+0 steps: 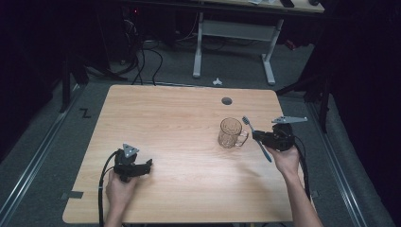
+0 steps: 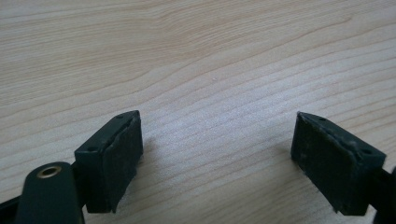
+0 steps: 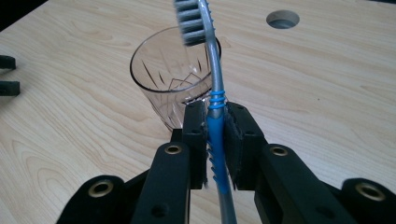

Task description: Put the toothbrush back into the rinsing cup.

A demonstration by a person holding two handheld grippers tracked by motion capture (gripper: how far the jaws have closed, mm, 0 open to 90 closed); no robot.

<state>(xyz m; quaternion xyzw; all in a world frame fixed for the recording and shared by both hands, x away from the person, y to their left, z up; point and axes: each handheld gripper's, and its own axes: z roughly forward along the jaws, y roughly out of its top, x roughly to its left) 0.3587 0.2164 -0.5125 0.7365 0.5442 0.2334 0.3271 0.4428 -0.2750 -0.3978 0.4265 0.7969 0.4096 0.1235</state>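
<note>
right claw (image 3: 215, 140): clamped on the blue grip of the toothbrush (image 3: 212, 100), pads pressing both sides
toothbrush: raised off the worktop (image 1: 179, 123), bristle head up and tilted toward the glass mug (image 1: 231, 133), handle end sticking out below the claw
glass mug: upright on the worktop, right of centre, just beside the right claw
left claw (image 2: 217, 158): jaws wide apart, nothing between them, low over bare wood near the front left
cable hole (image 1: 227, 100): behind the mug
</note>
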